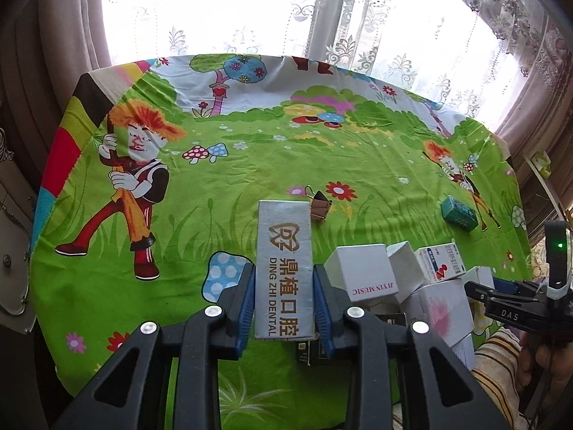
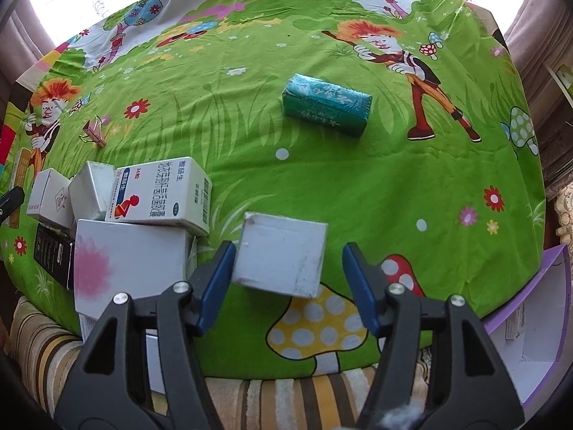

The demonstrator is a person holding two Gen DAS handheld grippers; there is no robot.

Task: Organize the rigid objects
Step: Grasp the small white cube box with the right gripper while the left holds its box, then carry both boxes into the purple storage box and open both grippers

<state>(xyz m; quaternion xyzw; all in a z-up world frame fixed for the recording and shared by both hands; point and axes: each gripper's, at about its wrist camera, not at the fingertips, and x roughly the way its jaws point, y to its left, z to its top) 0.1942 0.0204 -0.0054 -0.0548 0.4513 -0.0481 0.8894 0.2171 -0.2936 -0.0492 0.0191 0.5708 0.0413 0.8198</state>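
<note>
Two grippers were at work over the bench (image 2: 358, 186). The left gripper (image 1: 284, 308) was clenched on the long sides of a tall dental box (image 1: 284, 268), held above the cloth. The right gripper (image 2: 286, 279) straddled a small white box (image 2: 281, 256), its left pad touching, the right one apart, so nothing was grasped. Both boxes looked like light, stiff cardboard that could crush; flat opposite faces seemed the best hold. A purple-edged open box (image 2: 530, 340) at the bench's edge held what seemed a small packet.

Eight boxes (image 2: 163, 193), one binder clip (image 1: 319, 206).
</note>
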